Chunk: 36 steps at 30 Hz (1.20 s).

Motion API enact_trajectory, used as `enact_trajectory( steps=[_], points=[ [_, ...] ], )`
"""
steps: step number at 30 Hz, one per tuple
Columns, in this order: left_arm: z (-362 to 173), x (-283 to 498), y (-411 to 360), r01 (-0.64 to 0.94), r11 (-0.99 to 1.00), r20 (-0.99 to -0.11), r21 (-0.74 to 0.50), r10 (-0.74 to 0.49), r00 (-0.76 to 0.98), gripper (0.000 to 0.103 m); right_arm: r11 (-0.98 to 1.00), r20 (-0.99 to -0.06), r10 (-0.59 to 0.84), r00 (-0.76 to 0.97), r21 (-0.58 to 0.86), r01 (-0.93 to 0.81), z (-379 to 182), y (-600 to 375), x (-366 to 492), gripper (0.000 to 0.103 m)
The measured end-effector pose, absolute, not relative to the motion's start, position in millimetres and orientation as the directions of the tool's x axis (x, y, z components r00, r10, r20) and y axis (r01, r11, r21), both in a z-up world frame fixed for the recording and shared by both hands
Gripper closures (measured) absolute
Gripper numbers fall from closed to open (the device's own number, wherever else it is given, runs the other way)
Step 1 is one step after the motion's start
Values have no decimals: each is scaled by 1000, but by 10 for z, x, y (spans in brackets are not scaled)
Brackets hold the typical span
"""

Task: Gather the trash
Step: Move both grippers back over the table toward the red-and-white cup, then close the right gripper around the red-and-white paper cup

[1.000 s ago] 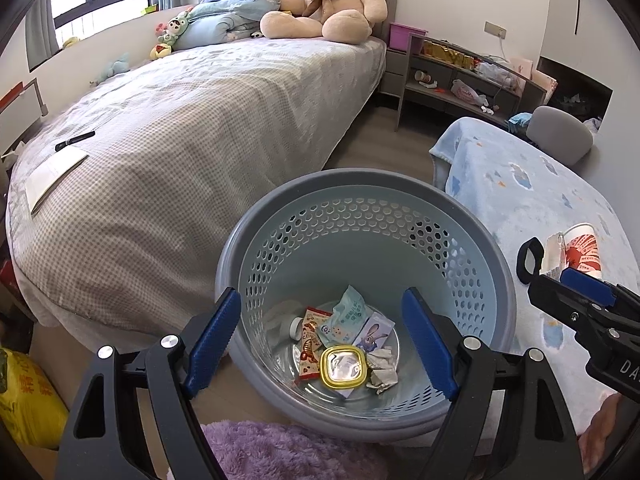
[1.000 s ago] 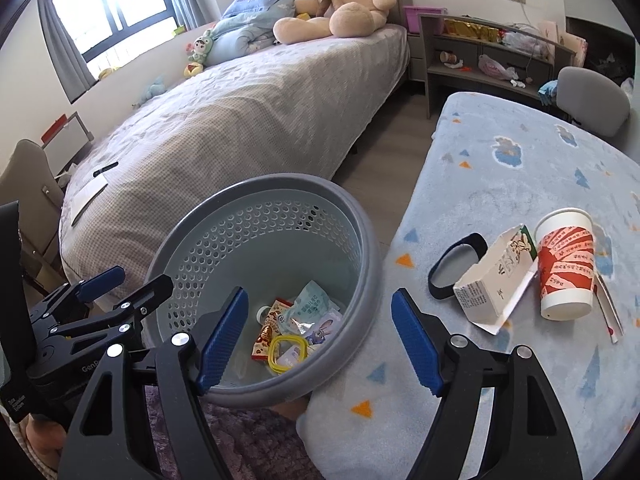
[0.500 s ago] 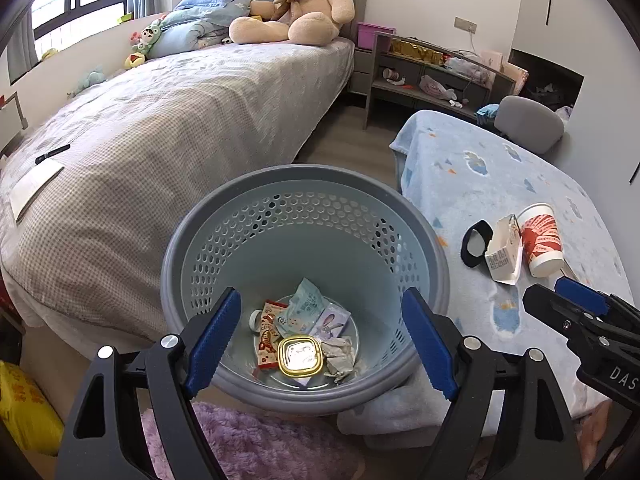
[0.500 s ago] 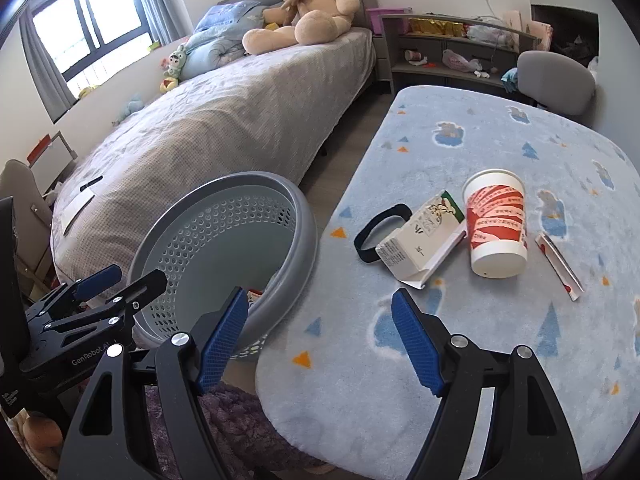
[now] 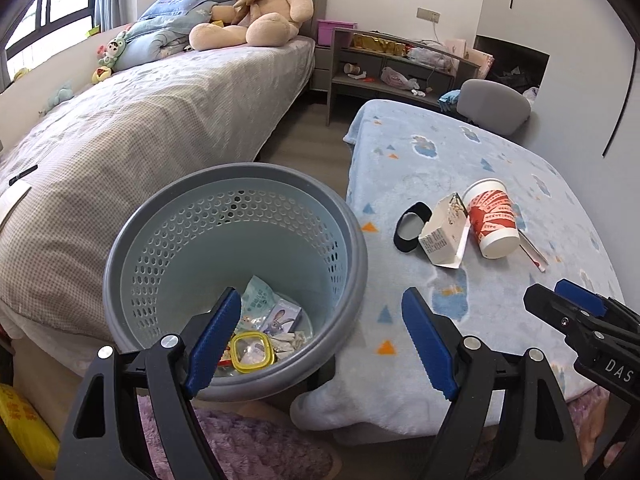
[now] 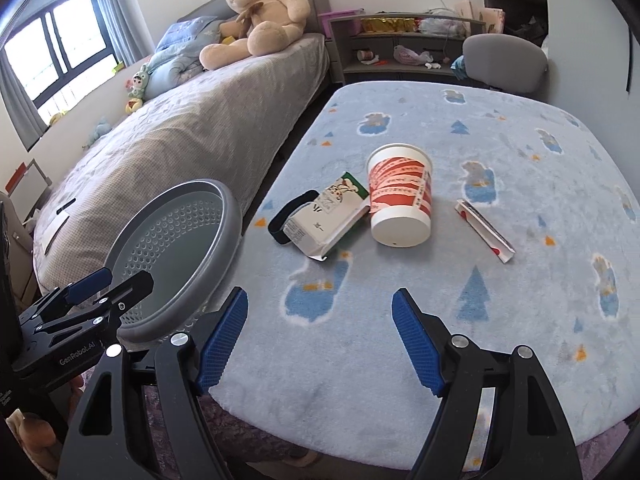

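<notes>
1. While the grey perforated basket (image 5: 236, 248) already holds several wrappers and a yellow-rimmed lid (image 5: 250, 350) at its bottom, the job looks only partly done.
2. Four pieces are left on the blue patterned table (image 6: 520, 280): a red-and-white paper cup (image 6: 400, 196) lying on its side, a small carton (image 6: 324, 216) touching it at its 9 o'clock, a black band (image 6: 284, 220) partly under the carton's far-left end, and a thin red-and-white sachet (image 6: 484, 230) apart at the cup's 3 o'clock.
3. The right tool (image 6: 320, 336) hangs over the near table edge, spread wide and empty, with the cup at its 12 o'clock.
4. The left tool (image 5: 328, 336) is also wide and empty, above the basket's near rim.
5. The basket stands beside the table's left edge, at about 9 o'clock from the trash, close enough for short carries.
6. Judging by position, the cup or carton is the likely next pick.
</notes>
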State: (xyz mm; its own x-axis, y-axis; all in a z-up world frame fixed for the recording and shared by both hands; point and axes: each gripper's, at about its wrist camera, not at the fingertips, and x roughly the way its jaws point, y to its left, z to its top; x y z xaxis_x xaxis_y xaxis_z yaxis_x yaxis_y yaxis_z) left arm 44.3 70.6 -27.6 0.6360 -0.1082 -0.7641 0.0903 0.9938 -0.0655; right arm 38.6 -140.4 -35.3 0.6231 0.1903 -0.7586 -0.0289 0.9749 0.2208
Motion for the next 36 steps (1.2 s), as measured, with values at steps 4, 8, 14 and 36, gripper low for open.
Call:
enact_trajectory(
  steps=[4,8,14,36],
  points=[
    [-292,461,551,117,991,-763,-66,-125,634,24,975,-758,176,628,224,-2,-377,-1552,331,30],
    [-316,494,408,137,989,-765,-60,-134,630,24,972,-752,170,637,234,18,-382,-1678,308,30],
    [-322,565,245,157,986,-767,-51,-140,627,24,970,-746,164,645,239,31,-386,-1823,358,29],
    [-472,1055,-13,175,984,-781,-24,-128,611,24,968,-749,166,642,249,39,-542,-2064,946,29]
  ],
)
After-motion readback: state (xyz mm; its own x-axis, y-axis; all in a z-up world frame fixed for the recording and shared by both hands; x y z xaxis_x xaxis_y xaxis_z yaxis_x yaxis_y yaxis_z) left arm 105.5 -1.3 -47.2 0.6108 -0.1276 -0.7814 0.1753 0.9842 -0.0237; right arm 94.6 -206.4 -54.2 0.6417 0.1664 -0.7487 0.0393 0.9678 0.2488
